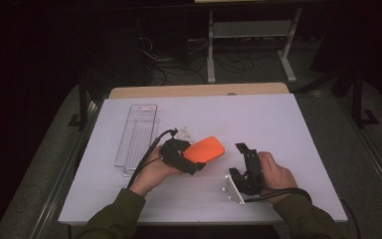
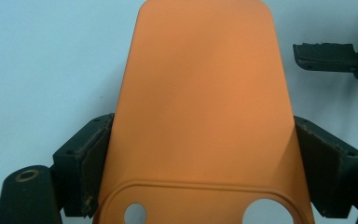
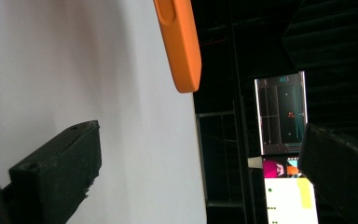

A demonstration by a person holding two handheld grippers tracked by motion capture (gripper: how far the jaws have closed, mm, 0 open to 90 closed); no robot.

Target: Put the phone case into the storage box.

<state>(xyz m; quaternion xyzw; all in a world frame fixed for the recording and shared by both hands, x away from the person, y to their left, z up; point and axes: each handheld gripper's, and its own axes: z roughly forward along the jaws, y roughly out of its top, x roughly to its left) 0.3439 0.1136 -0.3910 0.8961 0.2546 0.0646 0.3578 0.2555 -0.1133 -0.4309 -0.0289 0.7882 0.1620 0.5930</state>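
A flat orange plastic case [image 1: 207, 149] with rounded corners hangs a little above the white table [image 1: 258, 119], near its middle. My left gripper [image 1: 193, 158] is shut on its near end. In the left gripper view the orange case [image 2: 200, 93] sits between both pads, and my left gripper [image 2: 200, 140] presses its two long edges. To the right, my right gripper [image 1: 238, 160] lies rolled on its side, open and holding nothing. In the right gripper view my right gripper [image 3: 200, 144] has its jaws wide apart, with the tip of the orange case [image 3: 181, 42] ahead of them.
A long clear plastic tray [image 1: 137, 133] lies at the table's left. Small clear pieces [image 1: 184, 133] rest just behind my left hand. One jaw of the right gripper [image 2: 326, 56] appears in the left gripper view. Beyond the table's far edge are dark floor, cables and table legs.
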